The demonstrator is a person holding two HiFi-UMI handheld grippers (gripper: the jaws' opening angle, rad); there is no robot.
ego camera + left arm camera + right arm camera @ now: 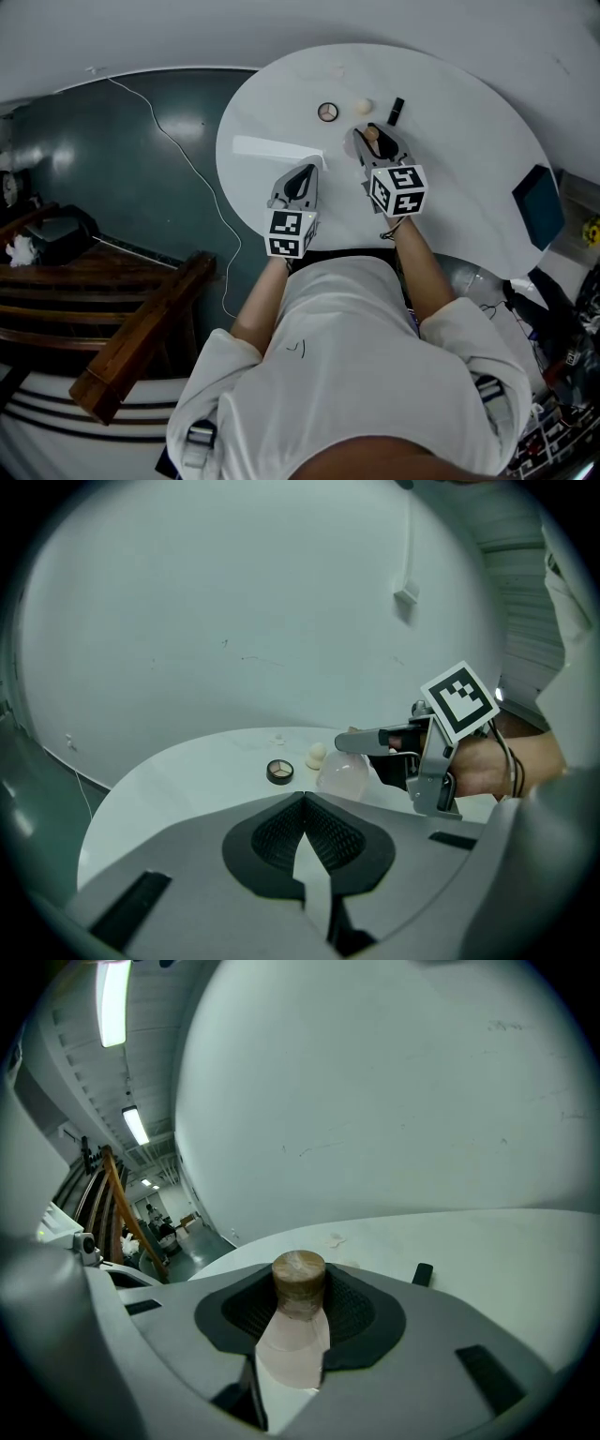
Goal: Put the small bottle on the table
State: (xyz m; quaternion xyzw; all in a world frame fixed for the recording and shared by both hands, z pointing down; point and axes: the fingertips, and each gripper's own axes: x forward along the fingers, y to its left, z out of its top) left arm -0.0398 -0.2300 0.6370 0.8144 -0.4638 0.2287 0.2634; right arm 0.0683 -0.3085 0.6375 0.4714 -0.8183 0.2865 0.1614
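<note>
Holding the small bottle point(298, 1309) is the R gripper point(372, 141). Its jaws are closed on the neck, just below the brown cork, so they stay partly apart, w/ the bottle upright between the pads. The body is clear, w/ a light pink tone. In the left gripper view the bottle hangs under the R jaws, low over the round white table point(450, 112). Its bottom is hidden there, so I cannot tell if it touches the top.

The L gripper point(304, 174) is just beside the R one, nearer the table's front edge. Its jaws are together at the tips and nothing is between them.

Other things on the table, all beyond the grippers:
- a small round tin point(327, 112), lying flat
- a cream ball-like piece point(363, 106), near the tin but apart from it
- a short black object point(396, 110), approx. in line w/ these two

A flat white strip point(272, 147) lies on the table near the L gripper. A teal box point(539, 204) sits at the table's R edge, well apart from the rest.
</note>
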